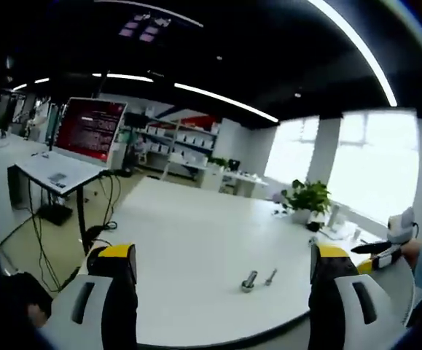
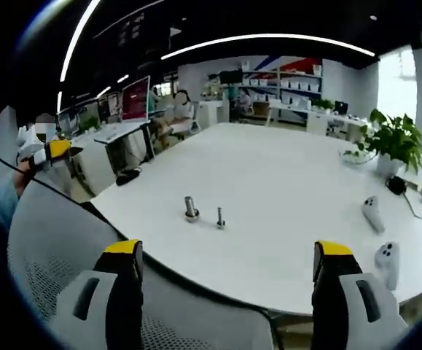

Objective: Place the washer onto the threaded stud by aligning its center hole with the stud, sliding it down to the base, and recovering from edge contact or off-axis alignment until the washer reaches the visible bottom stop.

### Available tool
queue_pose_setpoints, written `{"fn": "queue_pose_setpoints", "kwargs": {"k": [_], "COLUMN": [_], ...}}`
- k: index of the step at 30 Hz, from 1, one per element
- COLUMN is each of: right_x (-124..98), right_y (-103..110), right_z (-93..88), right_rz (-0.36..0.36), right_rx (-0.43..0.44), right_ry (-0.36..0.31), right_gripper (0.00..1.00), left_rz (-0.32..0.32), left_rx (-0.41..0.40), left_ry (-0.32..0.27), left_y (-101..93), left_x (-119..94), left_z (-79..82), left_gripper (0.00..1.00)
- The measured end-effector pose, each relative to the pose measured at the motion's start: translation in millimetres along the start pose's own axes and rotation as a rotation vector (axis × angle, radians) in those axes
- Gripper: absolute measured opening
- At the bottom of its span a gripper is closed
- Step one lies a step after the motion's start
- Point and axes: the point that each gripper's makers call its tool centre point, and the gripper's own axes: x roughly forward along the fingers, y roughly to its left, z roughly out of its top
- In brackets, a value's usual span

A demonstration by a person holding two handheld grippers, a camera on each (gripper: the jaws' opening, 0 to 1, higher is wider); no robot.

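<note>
Two small metal parts stand upright near the front of the white table [image 2: 283,182]. The thicker one is a threaded stud [image 2: 190,208] with a wider base, and a thinner bolt [image 2: 220,217] stands just to its right. In the left gripper view the stud [image 1: 248,281] and the bolt [image 1: 270,276] lie close together; I cannot make out a washer. My left gripper [image 1: 223,262] is open and empty, well short of them. My right gripper [image 2: 227,255] is open too, with nothing between its jaws, back from the table edge.
A mesh chair back [image 2: 57,248] sits between my right gripper and the table. Two white controllers [image 2: 373,211] lie at the right, near a potted plant [image 2: 394,142]. A monitor on a desk [image 1: 88,127] stands left. A hand holds the other gripper [image 1: 385,244].
</note>
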Motion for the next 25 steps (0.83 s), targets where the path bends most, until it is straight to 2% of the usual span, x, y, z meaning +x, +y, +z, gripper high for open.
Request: {"fn": "queue_pose_setpoints", "kwargs": {"k": [3,7,8,9,10,12,13,14,15,18,21,23,25], "right_x": [2.2,2.1,1.9,2.2,2.3,3.4,3.5,3.5,3.6,3.5,4.2,4.5,4.4], "right_y": [0.0,-6.6,-8.0,-9.5,-10.8,-8.6,-7.9,-7.3,-7.6,-6.8,-4.2,-2.9,-2.0], "right_z": [-3.5,-5.0,-6.8,-7.2,-8.2,-10.5,-10.4,-9.9,-9.4,-10.4,-10.1,-10.5,-10.1], "right_rz": [0.001,-0.021,-0.025,-0.030,-0.038,-0.028,-0.025,-0.022,-0.024,-0.020,-0.002,0.006,0.009], "right_rx": [-0.003,0.053,0.079,0.076,0.073,0.074,0.073,0.075,0.073,0.071,0.072,0.071,0.069], "right_ry": [0.020,0.011,0.015,0.017,0.024,0.040,0.042,0.040,0.038,0.044,0.043,0.047,0.044], "right_gripper": [0.86,0.86,0.86,0.86,0.86,0.86,0.86,0.85,0.85,0.84,0.84,0.83,0.83], "left_rz": [-0.041,-0.128,-0.152,-0.146,-0.125,-0.123,-0.103,-0.078,-0.060,-0.058,-0.034,0.009,0.016], "left_rx": [0.065,0.082,0.092,0.110,0.145,0.140,0.140,0.145,0.163,0.191,0.185,0.217,0.217], "left_ry": [0.001,-0.007,0.021,0.074,0.094,0.042,0.044,0.054,0.074,0.099,0.111,0.163,0.181], "left_y": [-24.8,-61.2,-72.2,-75.1,-73.5,-67.7,-62.5,-56.6,-51.6,-54.4,-49.4,-42.6,-41.8], "left_x": [7.6,19.5,23.7,23.5,23.2,23.5,24.7,26.3,27.3,25.8,27.2,25.7,25.5], "left_z": [-1.5,-13.3,-22.8,-31.7,-34.0,-27.2,-27.2,-28.7,-31.8,-35.7,-38.0,-45.6,-48.7], "left_gripper": [0.99,0.99,0.99,0.99,0.96,0.94,0.96,0.99,0.98,0.91,0.89,0.87,0.83]}}
